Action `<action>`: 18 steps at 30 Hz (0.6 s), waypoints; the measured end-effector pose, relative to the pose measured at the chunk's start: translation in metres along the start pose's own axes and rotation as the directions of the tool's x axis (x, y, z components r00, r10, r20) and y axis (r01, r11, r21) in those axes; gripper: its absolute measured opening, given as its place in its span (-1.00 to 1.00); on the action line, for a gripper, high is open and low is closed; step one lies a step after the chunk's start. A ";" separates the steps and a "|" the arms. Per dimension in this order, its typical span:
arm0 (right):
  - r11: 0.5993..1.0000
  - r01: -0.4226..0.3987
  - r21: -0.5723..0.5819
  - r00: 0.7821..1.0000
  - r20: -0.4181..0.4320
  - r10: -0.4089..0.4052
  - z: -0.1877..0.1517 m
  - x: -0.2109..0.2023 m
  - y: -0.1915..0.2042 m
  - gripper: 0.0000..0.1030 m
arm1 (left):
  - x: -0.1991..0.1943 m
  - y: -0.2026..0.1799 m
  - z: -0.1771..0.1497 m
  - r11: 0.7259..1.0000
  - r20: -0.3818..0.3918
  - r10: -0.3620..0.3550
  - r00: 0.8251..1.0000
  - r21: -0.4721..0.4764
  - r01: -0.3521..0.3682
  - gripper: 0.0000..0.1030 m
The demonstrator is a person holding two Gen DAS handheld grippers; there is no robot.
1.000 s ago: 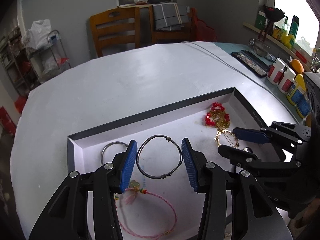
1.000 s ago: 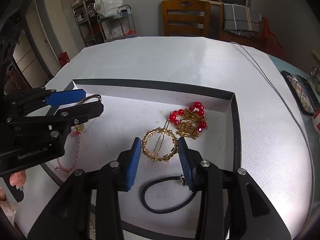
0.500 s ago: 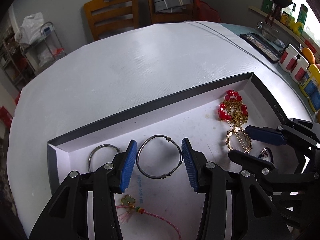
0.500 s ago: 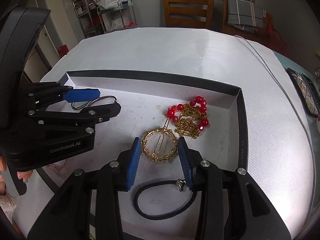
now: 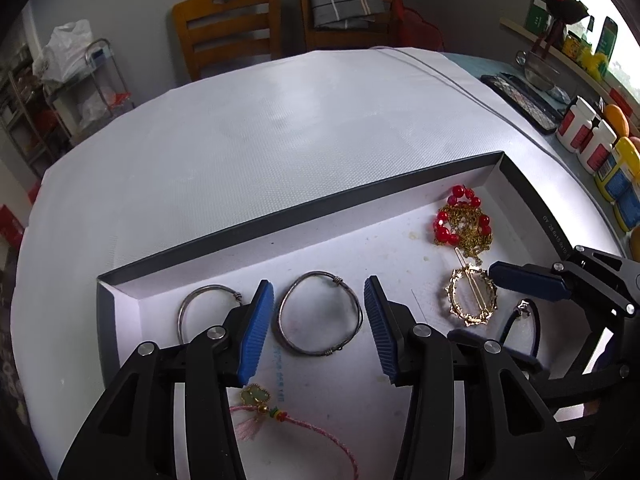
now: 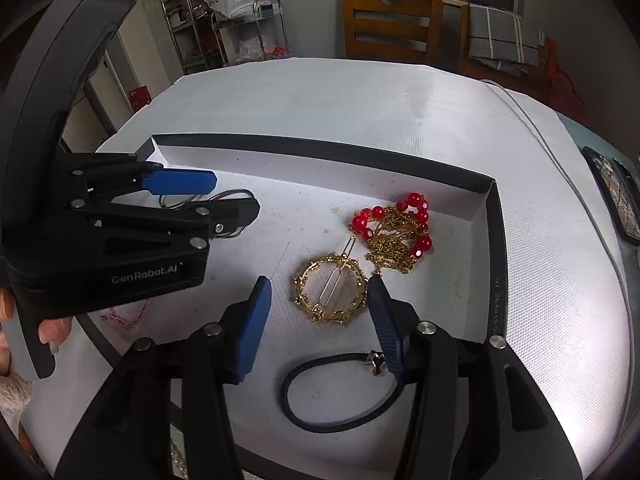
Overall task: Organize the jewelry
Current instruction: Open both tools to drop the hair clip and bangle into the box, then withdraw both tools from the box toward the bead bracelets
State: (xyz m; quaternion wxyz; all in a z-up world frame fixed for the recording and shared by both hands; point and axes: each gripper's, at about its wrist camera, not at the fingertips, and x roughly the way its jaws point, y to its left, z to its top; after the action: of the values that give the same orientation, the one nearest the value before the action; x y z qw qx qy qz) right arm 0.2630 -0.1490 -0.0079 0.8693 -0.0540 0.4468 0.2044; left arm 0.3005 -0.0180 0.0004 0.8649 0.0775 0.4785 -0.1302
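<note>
A shallow white tray with a dark rim [image 5: 280, 216] [image 6: 494, 240] holds the jewelry. My left gripper [image 5: 319, 320] is open, its blue pads either side of a silver bangle [image 5: 320, 350]. A second silver bangle [image 5: 192, 304] lies to its left, and a pink cord bracelet with a green charm [image 5: 280, 420] lies below. My right gripper [image 6: 319, 320] is open around a gold round hair clip [image 6: 332, 294] [image 5: 472, 300]. A red bead and gold chain necklace [image 6: 396, 232] [image 5: 464, 224] lies beyond it. A black hair tie [image 6: 340, 396] lies under the right gripper.
The tray sits on a round white table [image 5: 280, 120]. Wooden chairs [image 5: 228, 20] stand at the far side. Bottles [image 5: 600, 148] and a dark flat case [image 5: 520, 96] stand at the table's right edge. A thin cable [image 6: 540, 128] runs across the cloth.
Both grippers have moved forward and lower over the tray. The left still frames the silver bangle, the right still frames the gold clip. Both stayed open.
</note>
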 end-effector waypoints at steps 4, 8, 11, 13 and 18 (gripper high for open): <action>1.000 0.025 -0.015 0.999 0.022 -0.025 -0.001 -0.011 0.004 0.47 | -0.024 0.004 -0.001 1.000 0.055 -0.010 0.998 -0.022 0.011 0.18; 0.999 0.032 -0.027 0.998 0.059 -0.031 -0.002 -0.033 0.006 0.57 | -0.052 0.009 -0.005 0.999 0.104 -0.019 0.994 -0.040 0.023 0.37; 0.999 0.035 -0.019 0.995 0.091 -0.033 -0.007 -0.053 0.005 0.90 | -0.074 0.009 -0.010 0.999 0.145 -0.002 0.989 -0.042 0.008 0.50; 0.999 0.037 -0.019 0.994 0.108 -0.034 -0.010 -0.066 0.004 0.89 | -0.090 0.008 -0.014 0.999 0.175 0.007 0.985 -0.043 0.000 0.61; 0.995 0.102 -0.020 0.985 0.143 -0.098 -0.022 -0.095 0.006 0.89 | -0.124 0.007 -0.037 0.999 0.242 0.014 0.970 -0.040 -0.005 0.75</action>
State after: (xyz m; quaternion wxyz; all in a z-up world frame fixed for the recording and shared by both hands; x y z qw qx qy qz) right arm 0.1948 -0.1789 0.0556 0.9072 -0.0736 0.3778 0.1698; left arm 0.2095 0.0170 0.0855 0.9187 0.0466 0.3716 -0.1251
